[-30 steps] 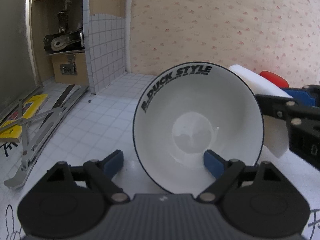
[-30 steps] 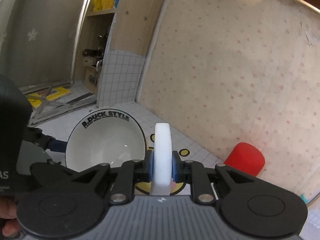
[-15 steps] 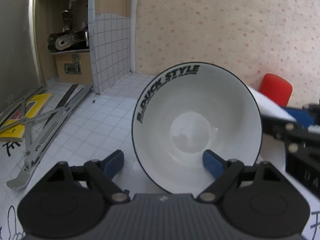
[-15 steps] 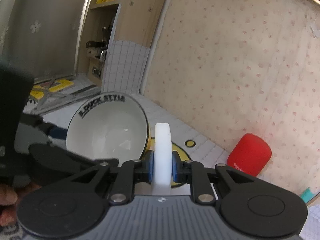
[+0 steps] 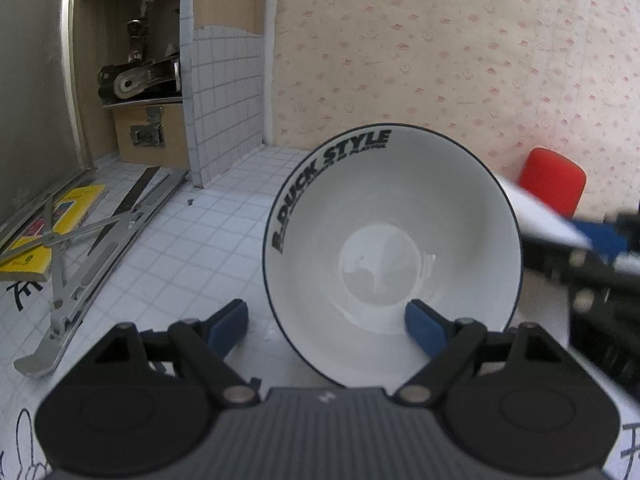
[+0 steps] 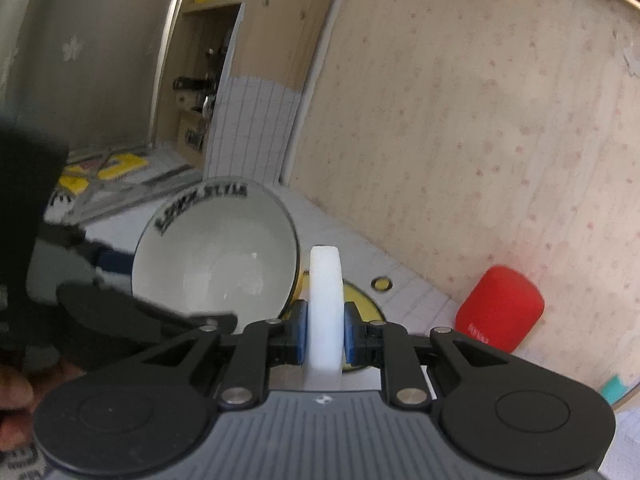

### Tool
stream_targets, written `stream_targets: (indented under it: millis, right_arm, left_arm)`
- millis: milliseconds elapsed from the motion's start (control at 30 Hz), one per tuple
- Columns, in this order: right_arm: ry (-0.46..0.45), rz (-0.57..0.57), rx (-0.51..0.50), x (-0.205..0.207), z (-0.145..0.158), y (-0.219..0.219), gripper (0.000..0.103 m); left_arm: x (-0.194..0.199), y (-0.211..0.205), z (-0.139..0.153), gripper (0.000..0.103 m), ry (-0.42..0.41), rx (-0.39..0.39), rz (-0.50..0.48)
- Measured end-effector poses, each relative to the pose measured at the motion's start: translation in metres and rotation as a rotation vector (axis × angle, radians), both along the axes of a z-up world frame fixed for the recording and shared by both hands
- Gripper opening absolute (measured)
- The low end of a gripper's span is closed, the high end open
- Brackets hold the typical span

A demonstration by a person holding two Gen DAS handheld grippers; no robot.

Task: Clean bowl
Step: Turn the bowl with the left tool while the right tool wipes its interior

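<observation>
Held tilted bowl [image 5: 394,240] across wide left gripper [image 5: 326,322], sponge [image 6: 326,304] pinched tight in right gripper [image 6: 325,338] at three o'clock; risked slipping under scrubbing.

**White bowl and white sponge block at the tiled counter**

Bowl [image 5: 394,236]: white, glossy, with a thin dark rim line and black lettering "B.DUCK STYLE" printed inside just below the rim. It is tipped on its side, its opening turned toward the left wrist camera, so the round flat bottom shows; the interior looks free of visible dirt. Sponge [image 6: 326,312]: a white, smooth block with rounded top, standing upright on edge, just beside the bowl's right rim; whether the two touch cannot be told.
</observation>
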State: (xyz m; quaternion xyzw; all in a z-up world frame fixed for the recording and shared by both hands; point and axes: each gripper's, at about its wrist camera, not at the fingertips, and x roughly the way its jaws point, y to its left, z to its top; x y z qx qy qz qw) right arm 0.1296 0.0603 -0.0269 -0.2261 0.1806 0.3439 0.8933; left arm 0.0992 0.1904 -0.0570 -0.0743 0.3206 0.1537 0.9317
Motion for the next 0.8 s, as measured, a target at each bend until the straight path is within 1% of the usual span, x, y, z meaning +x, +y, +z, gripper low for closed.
stream_targets:
  millis: [133,267,400,467,533,800]
  right_arm:
    - [-0.015,0.01,-0.011,0.0,0.004,0.004,0.017]
    - [0.013,0.021,-0.024,-0.003,-0.006,0.002,0.017]
    - [0.026,0.014,-0.032,-0.003,-0.013,0.0,0.017]
    - [0.026,0.015,-0.031,-0.003,-0.012,-0.003,0.017]
    - [0.025,-0.035,-0.02,-0.008,-0.013,0.006,0.017]
    - [0.001,-0.042,0.009,0.003,-0.002,0.01,0.017]
  left_arm:
    - [0.001,0.0,0.001,0.086,-0.003,-0.002,0.0]
    - [0.003,0.007,0.001,0.087,-0.017,-0.018,0.018]
    - [0.005,0.008,0.001,0.087,-0.012,-0.015,0.018]
    - [0.004,0.007,0.001,0.087,-0.01,-0.012,0.018]
    - [0.004,0.007,0.001,0.087,-0.008,-0.009,0.017]
    - [0.002,0.006,0.0,0.087,0.0,0.001,0.019]
